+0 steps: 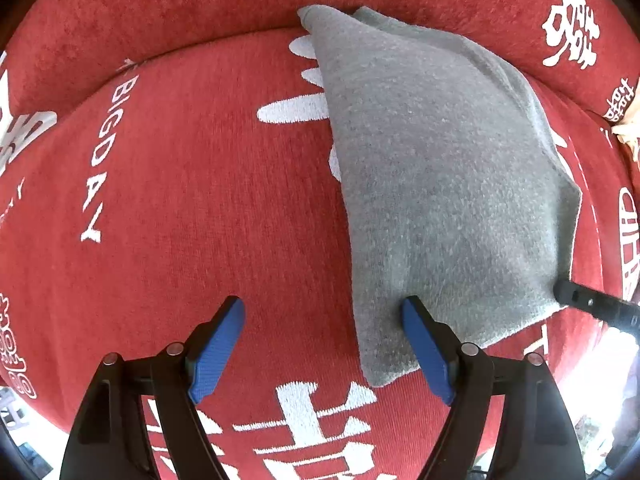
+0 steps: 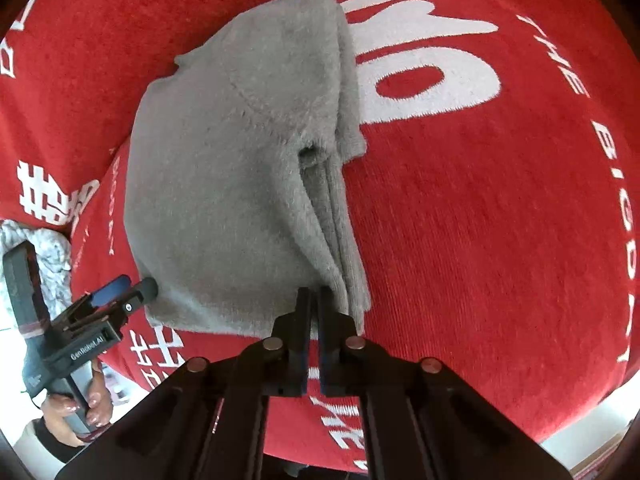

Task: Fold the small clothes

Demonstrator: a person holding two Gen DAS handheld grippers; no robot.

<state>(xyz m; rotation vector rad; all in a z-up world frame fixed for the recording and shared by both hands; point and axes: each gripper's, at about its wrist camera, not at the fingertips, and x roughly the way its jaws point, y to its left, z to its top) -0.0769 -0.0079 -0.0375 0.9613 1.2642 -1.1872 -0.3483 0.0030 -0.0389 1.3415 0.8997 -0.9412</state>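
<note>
On my left wrist view, my left claw [image 1: 322, 312] stands wide apart, its 2 blue pads spread over the red cloth-covered surface [image 1: 180, 200]. The right-hand pad [image 1: 424, 352] lies on or just over the near edge of the grey garment [image 1: 440, 184]; I cannot tell whether it presses down. The left-hand pad sits over bare red cloth, clear of the garment. The garment lies flat on the surface, stretching from the near edge by my claw up to the far fold in the red cloth, covering part of the white lettering. At the garment's right near corner I see the dark tip of my right claw [image 1: 568, 294] touching the fabric.

On my right wrist view, my right claw [image 2: 314, 292] is narrowed to a thin slit, its black fingers [image 2: 303, 308] meeting the near edge of the grey garment [image 2: 224, 184]. Whether fabric is pinched inside, I cannot tell. The garment here looks folded over, with layered edges running along its right side. At the left, my left claw [image 2: 132, 288] reaches the garment's near left corner, 1 blue pad showing. Below it a hand [image 2: 76, 412] grips its handle. A pale crumpled cloth [image 2: 48, 256] lies at the far left edge.
</note>
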